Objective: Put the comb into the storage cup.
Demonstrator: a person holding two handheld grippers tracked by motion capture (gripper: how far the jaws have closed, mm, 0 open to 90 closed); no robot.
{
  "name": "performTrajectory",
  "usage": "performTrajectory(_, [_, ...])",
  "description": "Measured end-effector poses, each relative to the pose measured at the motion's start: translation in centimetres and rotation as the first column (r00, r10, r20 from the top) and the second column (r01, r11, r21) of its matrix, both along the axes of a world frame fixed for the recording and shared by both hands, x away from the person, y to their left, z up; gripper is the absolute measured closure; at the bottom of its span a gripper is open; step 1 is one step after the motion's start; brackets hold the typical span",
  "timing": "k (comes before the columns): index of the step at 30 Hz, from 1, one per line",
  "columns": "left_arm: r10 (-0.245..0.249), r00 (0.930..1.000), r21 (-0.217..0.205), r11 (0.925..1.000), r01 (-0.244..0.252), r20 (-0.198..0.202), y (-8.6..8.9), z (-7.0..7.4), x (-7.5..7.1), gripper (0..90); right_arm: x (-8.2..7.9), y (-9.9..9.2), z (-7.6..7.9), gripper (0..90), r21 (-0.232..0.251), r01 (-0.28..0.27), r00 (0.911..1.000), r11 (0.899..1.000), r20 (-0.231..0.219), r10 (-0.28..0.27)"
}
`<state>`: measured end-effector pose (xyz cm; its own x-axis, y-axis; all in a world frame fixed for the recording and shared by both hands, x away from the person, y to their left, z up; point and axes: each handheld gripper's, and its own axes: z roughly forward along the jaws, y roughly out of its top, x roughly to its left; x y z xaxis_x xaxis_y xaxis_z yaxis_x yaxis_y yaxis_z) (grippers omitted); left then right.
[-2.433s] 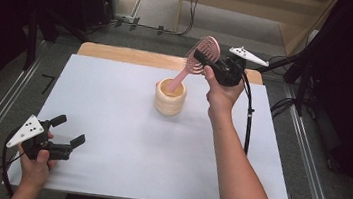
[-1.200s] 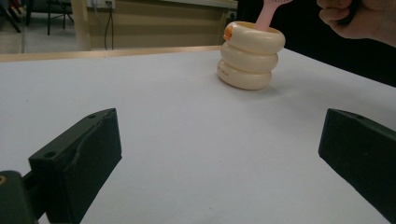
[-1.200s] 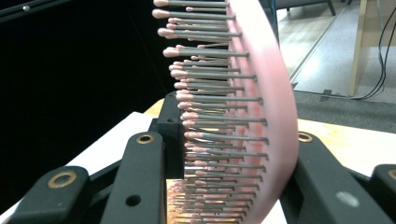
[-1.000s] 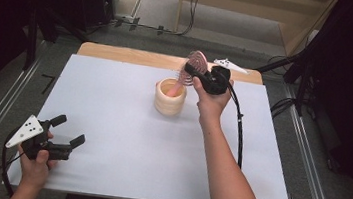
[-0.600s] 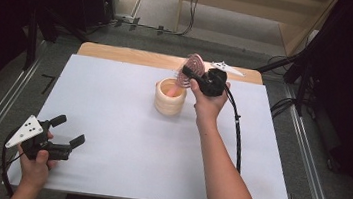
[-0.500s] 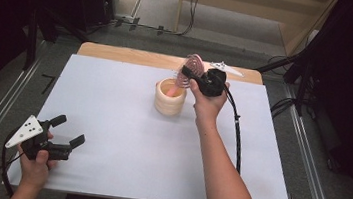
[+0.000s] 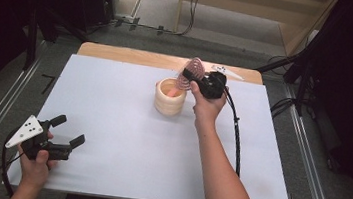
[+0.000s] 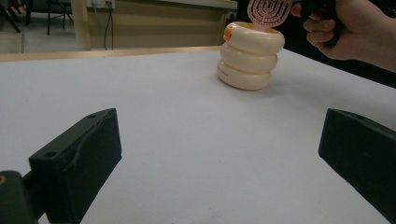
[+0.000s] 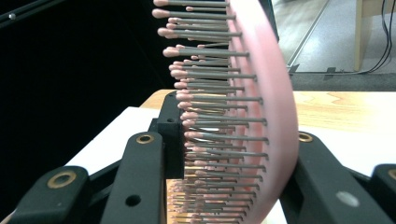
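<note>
1. Nearest the person, at the front left corner of the white table [image 7: 124, 139], the left gripper [image 7: 67, 135] rests in the left hand [image 7: 37, 159] with its jaws spread wide and nothing between them; a grey three-cornered plate sits on top of it.
2. In the left gripper view its two black jaws stand far apart over bare white tabletop, aimed toward the cup [image 8: 251, 56].
3. Farther out, near the middle of the table toward its far edge, the cream cup [image 7: 170, 96], shaped like stacked rings, stands upright.
4. Just beyond and to the right of the cup, the right gripper [image 7: 189, 76] is clamped on the head of a pink hairbrush [image 7: 191, 73], held by the right hand [image 7: 208, 100].
5. The brush head stands above the cup's rim; its handle goes down into the cup.
6. In the right gripper view the jaws press on the bristle side and the back of the hairbrush [image 9: 261, 116].
7. Farthest off, a strip of wooden tabletop [image 7: 119, 53] shows beyond the white sheet.
</note>
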<state>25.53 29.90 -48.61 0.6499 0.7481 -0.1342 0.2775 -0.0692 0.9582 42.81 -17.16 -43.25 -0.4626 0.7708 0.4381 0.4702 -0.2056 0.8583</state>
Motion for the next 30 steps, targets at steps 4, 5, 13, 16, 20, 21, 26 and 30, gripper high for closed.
performTrajectory(4, [0.0,1.0,0.002,1.0,0.0,0.0,0.0,0.0,0.0,0.0,0.1,-0.2,-0.2,61.7,0.019,-0.002,0.9999,1.0,-0.013,0.003])
performTrajectory(5, [0.0,1.0,0.001,1.0,0.0,0.0,0.0,0.0,0.0,0.0,0.1,-0.2,-0.2,61.7,0.021,-0.004,0.9999,1.0,-0.017,0.005])
performTrajectory(13, [-0.002,1.0,0.004,1.0,0.002,0.0,0.0,0.0,0.0,0.0,0.3,-0.7,-0.3,46.2,-0.002,0.005,0.9997,1.0,-0.022,-0.005])
performTrajectory(16, [-0.001,1.0,0.004,1.0,0.001,0.0,0.0,0.0,0.0,0.0,0.1,-0.7,0.0,30.9,-0.022,0.012,0.9998,1.0,-0.014,-0.012])
performTrajectory(20, [-0.001,1.0,0.005,1.0,0.001,0.0,0.0,0.0,0.0,0.0,0.0,-0.8,0.1,12.4,-0.046,0.008,0.9998,0.999,-0.015,-0.009])
performTrajectory(21, [-0.001,1.0,0.005,1.0,0.001,0.0,0.0,0.0,0.0,0.0,0.0,-0.8,0.1,12.4,-0.046,0.008,0.9998,0.999,-0.015,-0.009])
performTrajectory(26, [-0.001,1.0,0.005,1.0,0.001,0.0,0.0,0.0,0.0,0.0,-0.5,-0.7,0.5,3.1,-0.104,-0.005,1.0,0.995,0.001,0.005])
performTrajectory(30, [-0.001,1.0,0.005,1.0,0.001,0.0,0.0,0.0,0.0,0.0,-1.4,-0.4,0.9,0.0,-0.17,-0.015,0.9991,0.985,0.037,0.022])
